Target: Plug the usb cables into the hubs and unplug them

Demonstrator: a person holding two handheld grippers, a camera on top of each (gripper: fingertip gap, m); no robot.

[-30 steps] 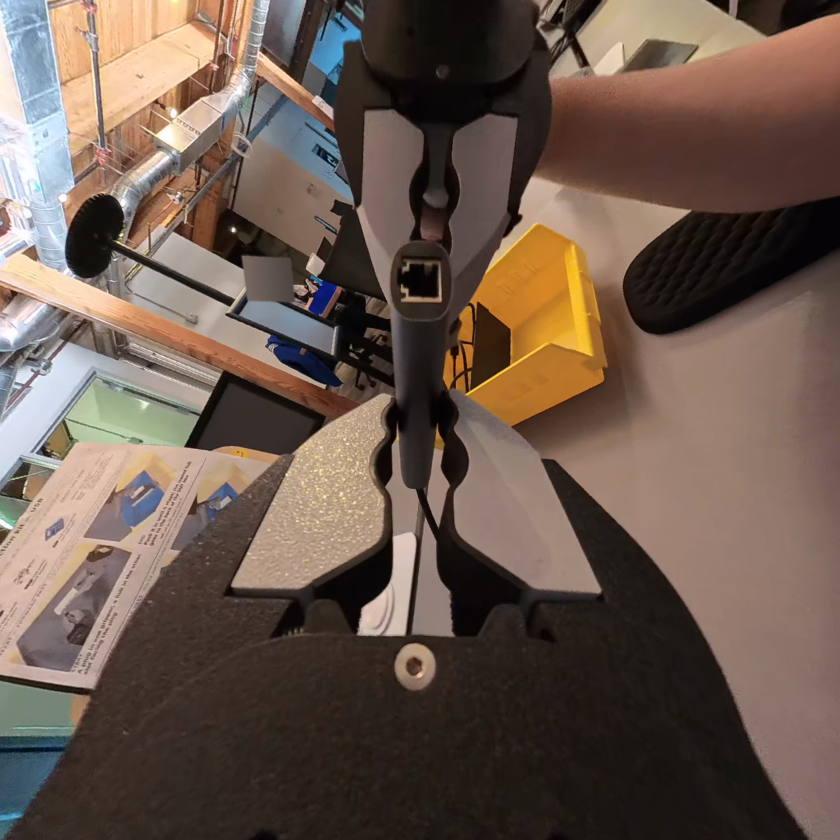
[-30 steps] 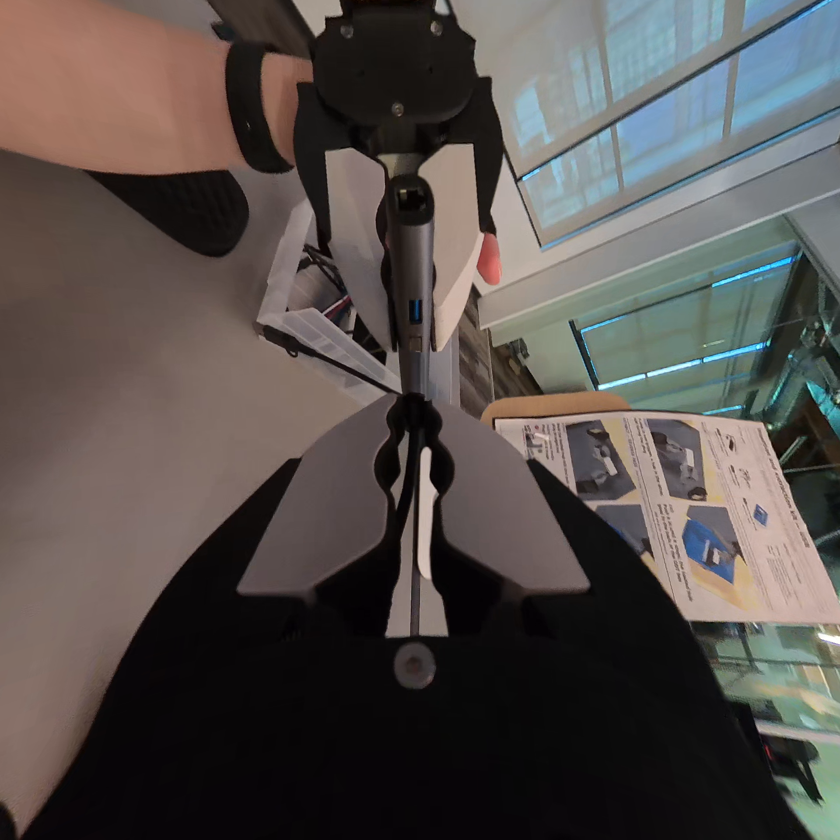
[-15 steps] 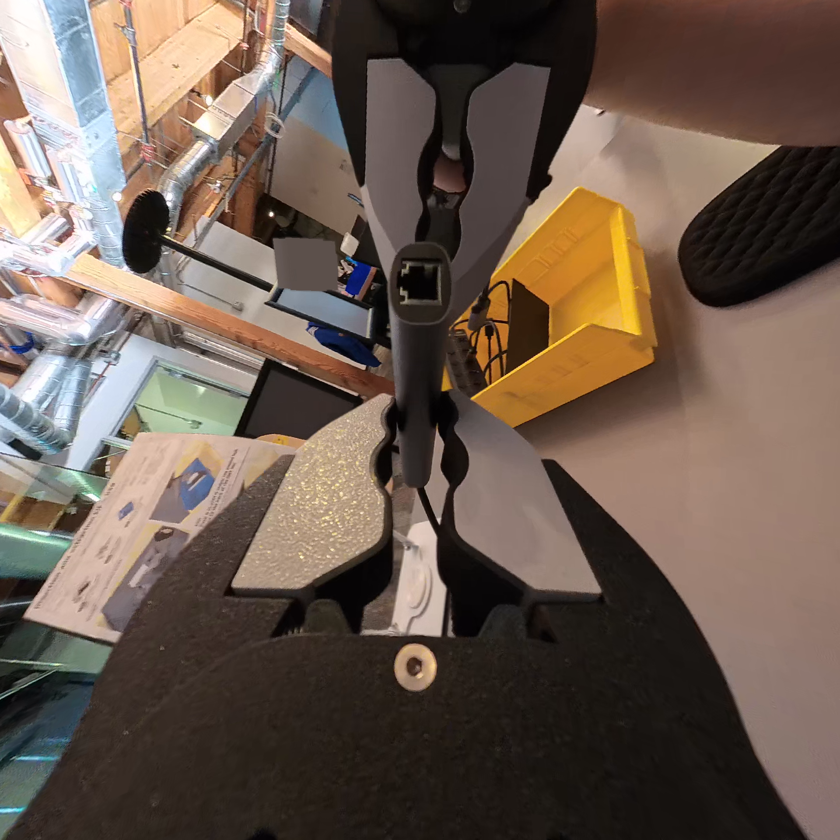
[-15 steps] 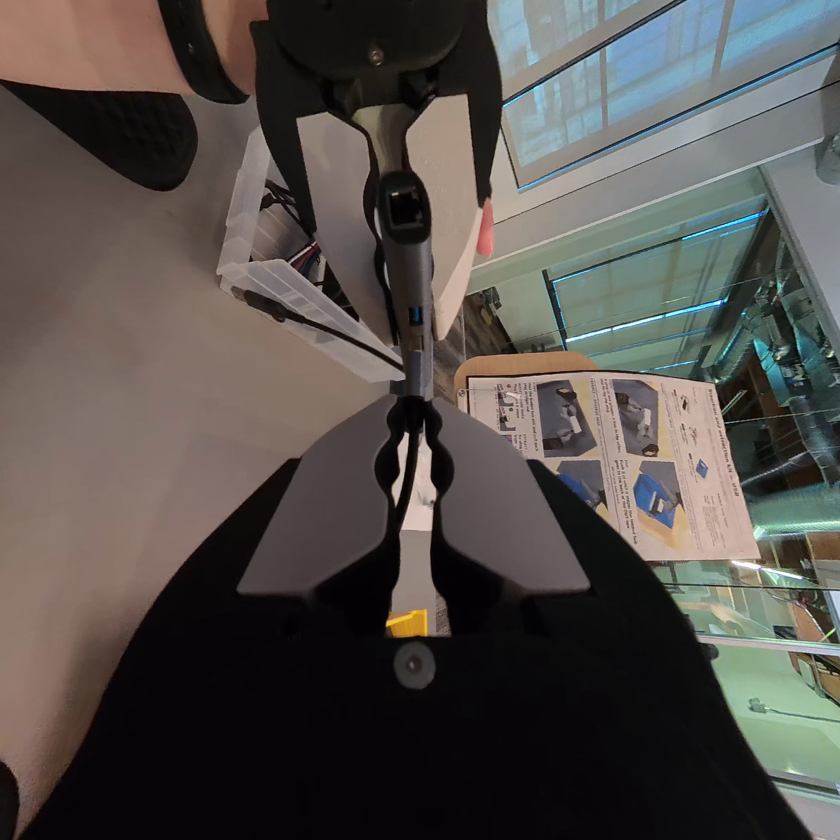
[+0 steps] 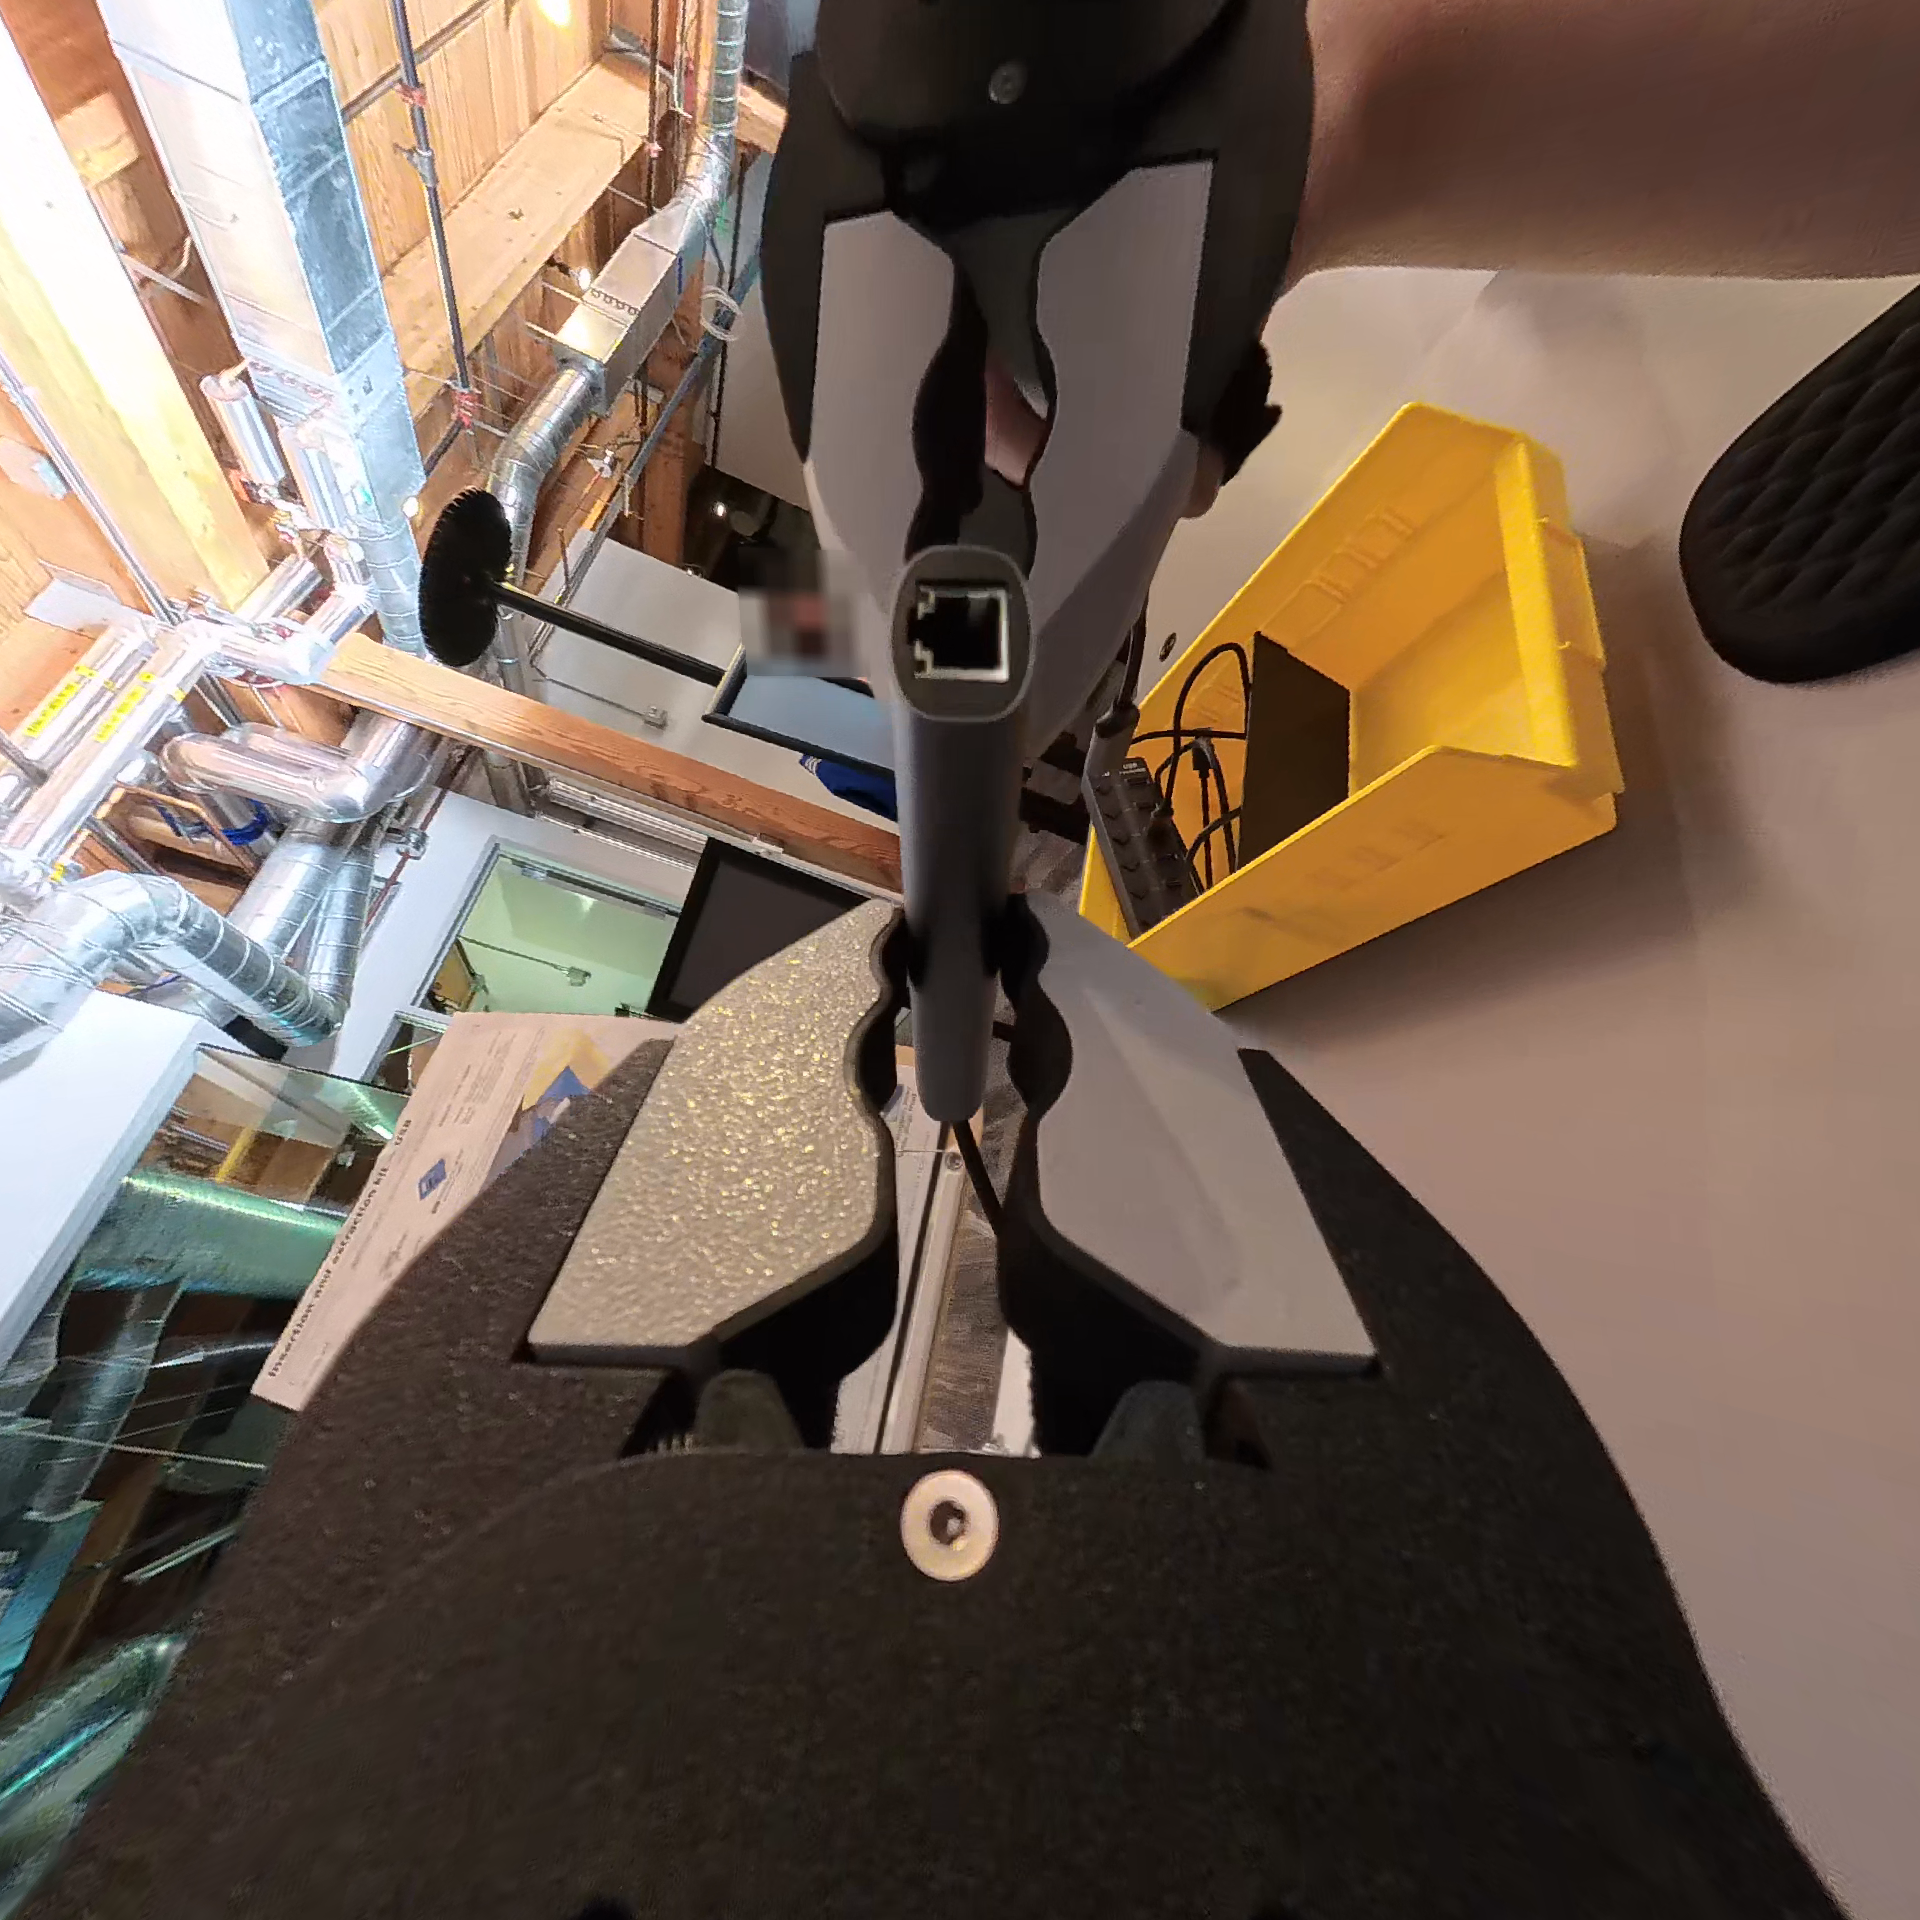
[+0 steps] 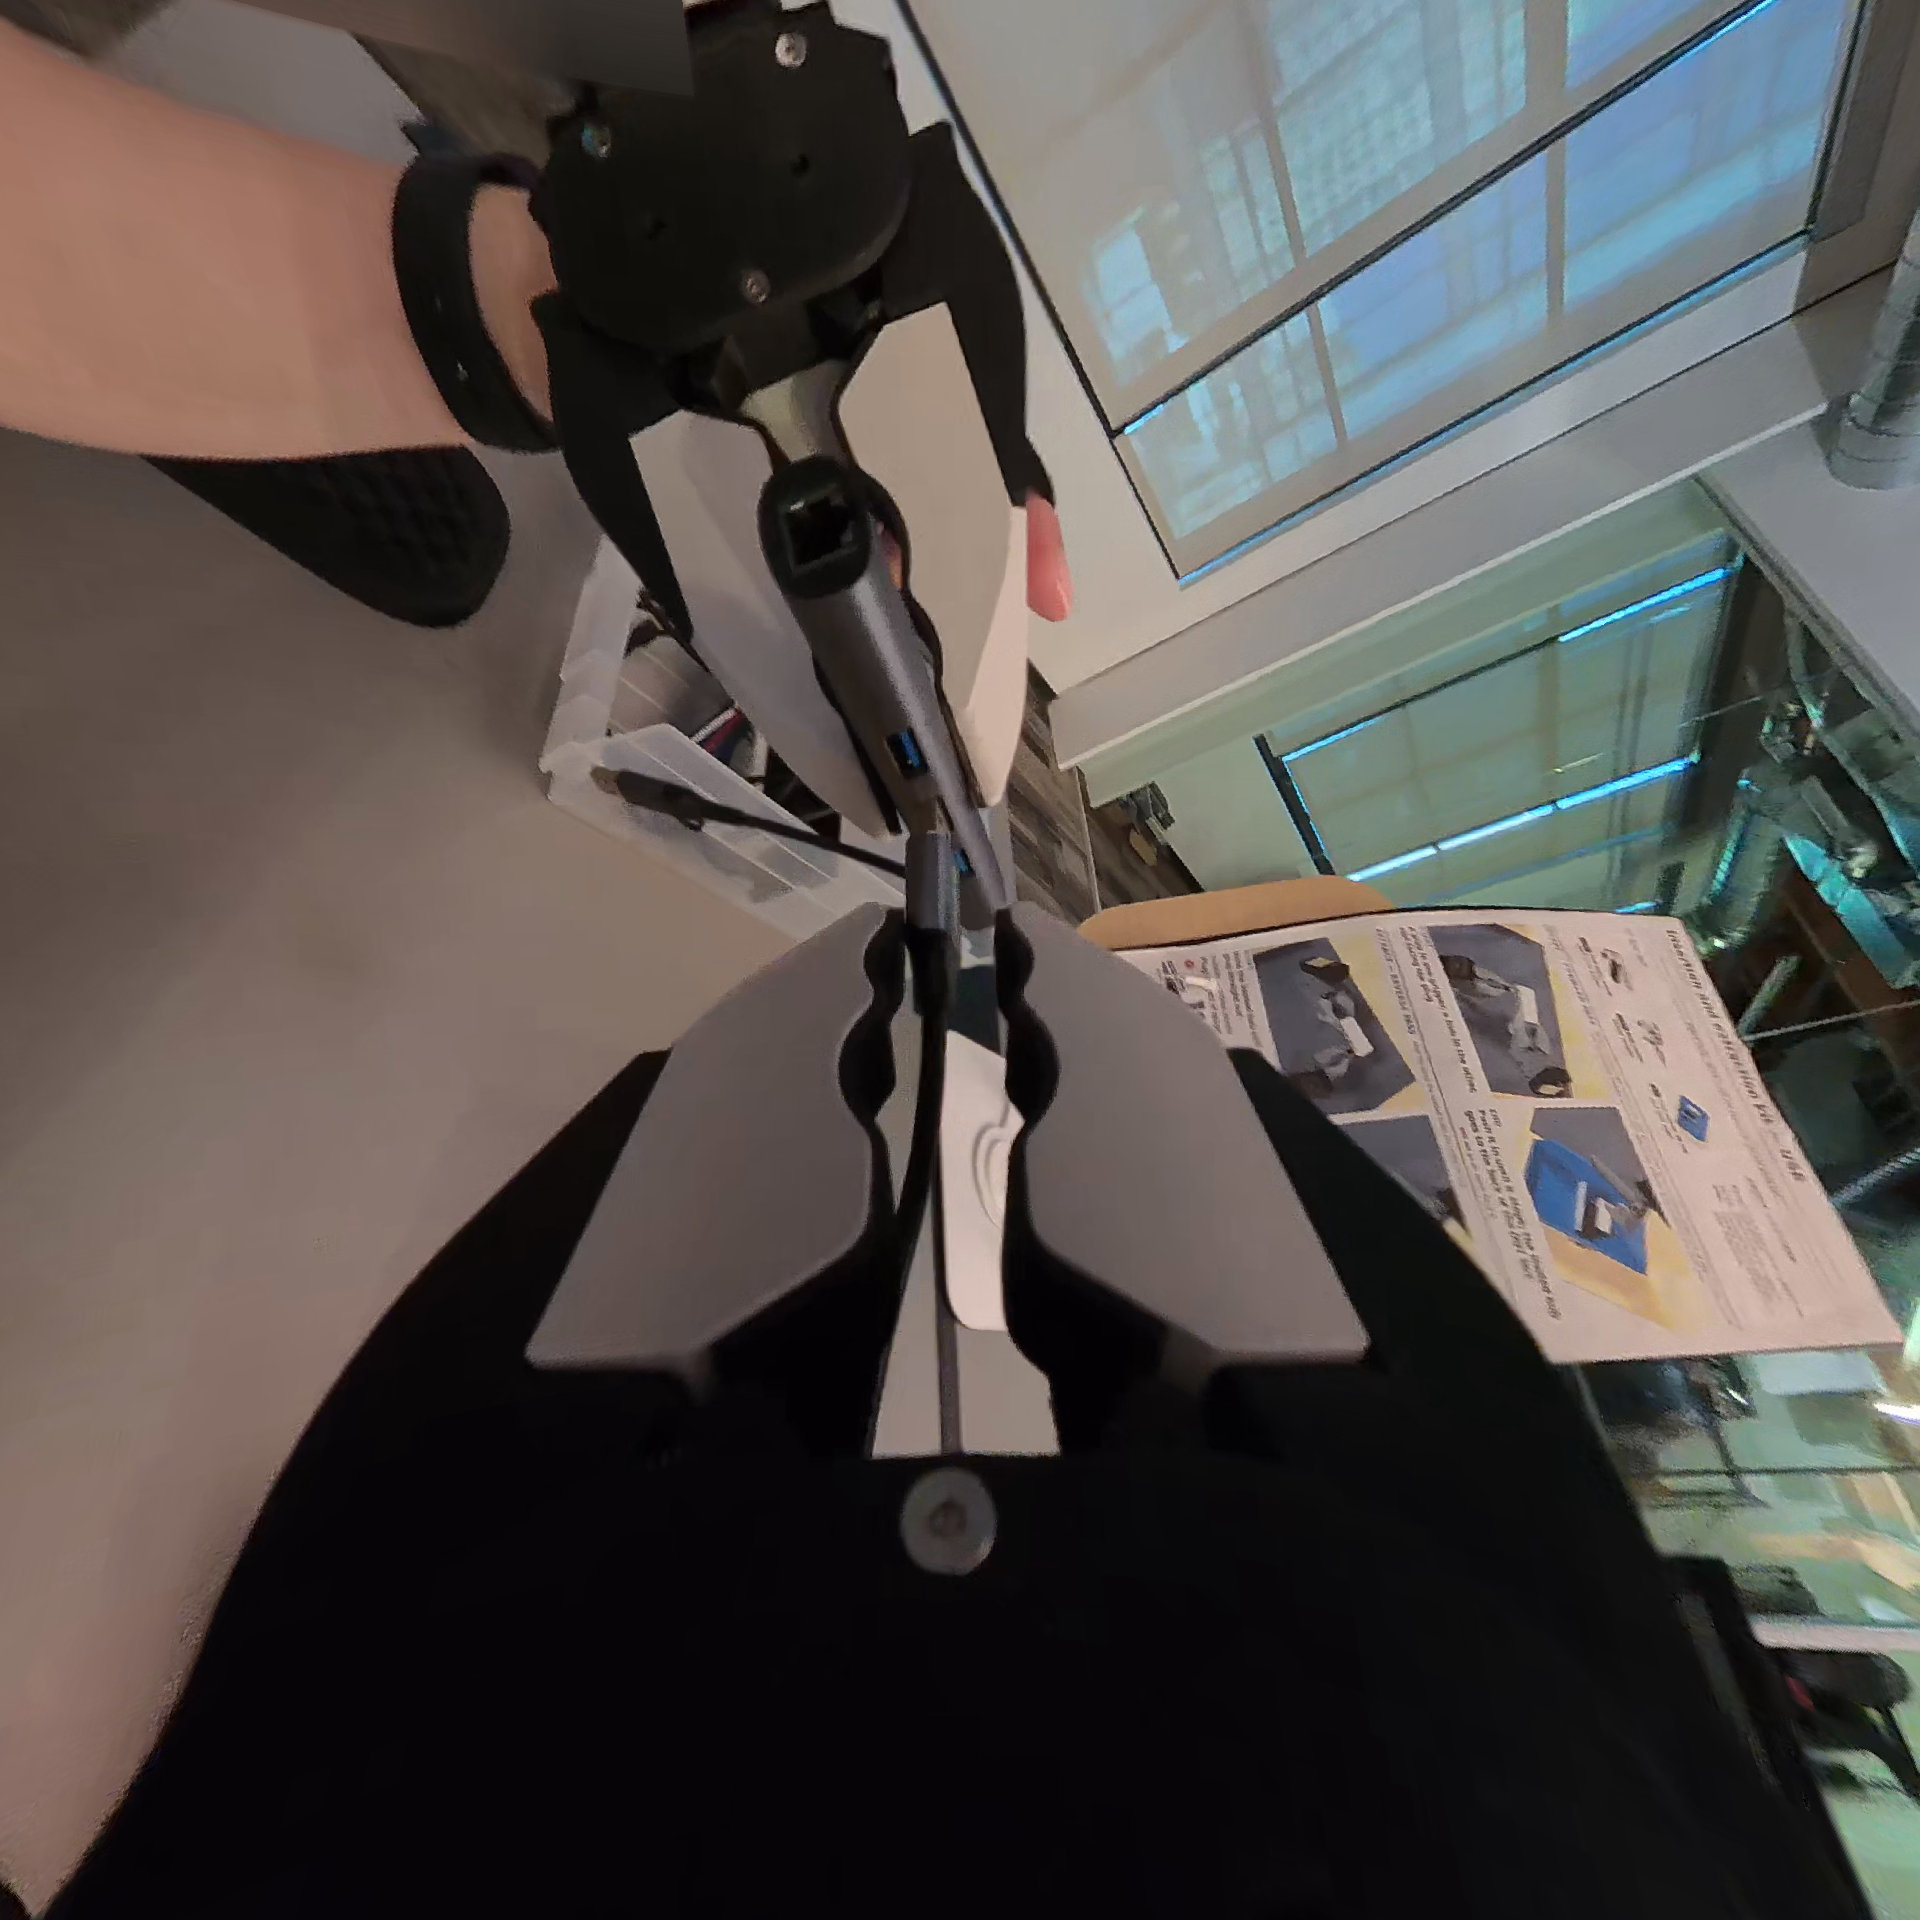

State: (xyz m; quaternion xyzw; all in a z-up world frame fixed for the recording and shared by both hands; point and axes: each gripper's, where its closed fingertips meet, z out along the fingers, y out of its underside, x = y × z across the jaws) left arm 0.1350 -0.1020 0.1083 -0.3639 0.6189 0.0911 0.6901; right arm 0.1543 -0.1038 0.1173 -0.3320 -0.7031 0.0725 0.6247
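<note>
Two grippers meet over the bench.
Left gripper pinches the grey hub; right gripper pinches the usb cable's plug at the hub.

grey hub upright, cable plug at its side port

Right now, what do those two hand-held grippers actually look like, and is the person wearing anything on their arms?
Each gripper has a black, rough-textured body with one round silver screw, and two flat grey fingers whose inner edges are wavy. The left gripper has a speckled, pebbly left finger; the right gripper looks smoother. A black wristband circles the wrist behind the left gripper. No sleeves show.
</note>
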